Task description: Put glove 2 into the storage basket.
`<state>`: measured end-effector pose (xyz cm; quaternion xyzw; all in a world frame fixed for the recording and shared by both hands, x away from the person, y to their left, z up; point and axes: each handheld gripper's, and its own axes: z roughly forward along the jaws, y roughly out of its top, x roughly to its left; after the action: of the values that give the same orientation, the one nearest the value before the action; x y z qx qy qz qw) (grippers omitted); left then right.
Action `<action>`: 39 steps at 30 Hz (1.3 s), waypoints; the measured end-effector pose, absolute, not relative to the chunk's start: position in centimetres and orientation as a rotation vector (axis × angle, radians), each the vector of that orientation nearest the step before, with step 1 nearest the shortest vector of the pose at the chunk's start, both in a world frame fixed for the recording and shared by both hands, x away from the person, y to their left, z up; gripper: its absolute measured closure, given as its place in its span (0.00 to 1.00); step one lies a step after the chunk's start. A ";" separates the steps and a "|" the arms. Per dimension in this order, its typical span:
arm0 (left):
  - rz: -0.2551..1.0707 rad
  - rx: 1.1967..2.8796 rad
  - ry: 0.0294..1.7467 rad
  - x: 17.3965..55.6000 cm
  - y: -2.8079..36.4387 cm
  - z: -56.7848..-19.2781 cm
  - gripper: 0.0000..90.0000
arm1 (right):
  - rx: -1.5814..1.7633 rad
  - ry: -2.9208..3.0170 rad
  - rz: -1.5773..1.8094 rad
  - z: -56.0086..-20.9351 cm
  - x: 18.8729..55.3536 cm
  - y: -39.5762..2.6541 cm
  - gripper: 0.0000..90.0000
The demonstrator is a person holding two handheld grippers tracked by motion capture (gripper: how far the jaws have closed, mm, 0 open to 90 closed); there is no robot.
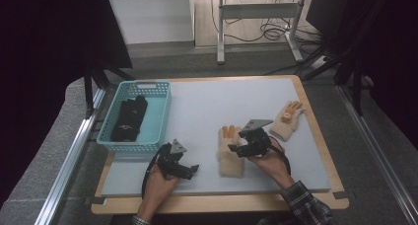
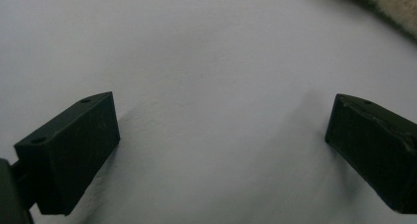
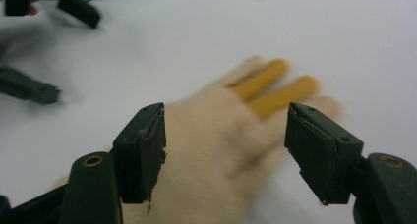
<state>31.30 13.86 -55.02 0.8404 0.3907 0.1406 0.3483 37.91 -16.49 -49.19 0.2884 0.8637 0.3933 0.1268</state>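
Observation:
A beige glove (image 1: 230, 153) with yellow fingers lies flat on the grey mat, fingers pointing away from me. My right gripper (image 1: 234, 148) hovers over it from the right, open. In the right gripper view the glove (image 3: 216, 150) lies below and between the wide-apart jaws, and the pads do not press it. A second beige glove (image 1: 288, 119) lies farther right on the mat. My left gripper (image 1: 193, 168) rests low over bare mat to the left, open with nothing between its jaws (image 2: 221, 130); a glove edge (image 2: 393, 3) shows at the top right there.
A teal basket (image 1: 165, 106) stands at the mat's left side with black gloves (image 1: 129, 117) inside. The grey mat (image 1: 222, 101) lies on a wooden tabletop (image 1: 325, 151). A metal stand and cables are on the floor beyond the table.

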 end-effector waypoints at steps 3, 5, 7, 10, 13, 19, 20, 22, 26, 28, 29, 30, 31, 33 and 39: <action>0.363 2.178 1.014 31.3 13.9 -55.0 0.00 | 0.898 2.472 1.128 -48.9 38.9 -18.4 0.39; 0.363 2.178 1.014 31.3 13.9 -55.0 0.00 | 0.948 2.445 1.109 -48.8 39.7 -19.7 0.43; 0.363 2.178 1.014 31.3 13.9 -55.0 0.00 | 0.993 2.418 1.107 -48.8 40.4 -21.1 0.46; 0.363 2.178 1.014 31.3 13.9 -55.0 0.00 | 1.066 2.390 1.115 -48.7 41.1 -23.0 0.53; 0.362 2.179 1.014 31.3 13.9 -55.0 0.00 | 1.104 2.397 1.148 -49.0 41.0 -23.8 0.61; 0.363 2.178 1.014 31.3 13.9 -55.0 0.00 | 1.010 2.502 1.152 -50.7 40.0 -20.8 0.65; 0.363 2.178 1.014 31.3 13.9 -55.0 0.00 | 0.994 2.520 1.152 -51.0 40.0 -20.2 0.65; 0.363 2.178 1.014 31.3 13.9 -55.0 0.00 | 0.961 2.548 1.133 -51.6 39.9 -18.9 0.65; 0.364 2.178 1.014 31.3 13.9 -55.0 0.00 | 0.928 2.585 1.095 -52.4 39.8 -17.5 0.90; 0.364 2.179 1.014 31.3 13.9 -55.0 0.00 | 0.930 2.573 1.073 -52.1 39.4 -17.4 0.95; 0.363 2.178 1.014 31.3 13.9 -55.0 0.00 | 0.926 2.561 1.063 -51.7 39.2 -17.4 0.95; 0.363 2.179 1.013 31.3 13.9 -55.0 0.00 | 0.918 2.542 1.072 -51.3 38.9 -17.6 0.95; 0.363 2.178 1.014 31.3 13.9 -55.0 0.00 | 0.911 2.522 1.085 -50.8 38.6 -17.9 0.95; 0.363 2.178 1.014 31.3 13.9 -55.0 0.00 | 0.916 2.479 1.128 -49.9 38.2 -18.5 0.87; 0.363 2.178 1.014 31.3 13.9 -55.0 0.00 | 0.972 2.432 1.094 -49.7 39.1 -20.8 0.65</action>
<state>31.30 13.86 -55.02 0.8403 0.3912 0.1400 0.3483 39.06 -20.79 -49.69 0.3386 0.8469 0.3811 0.1510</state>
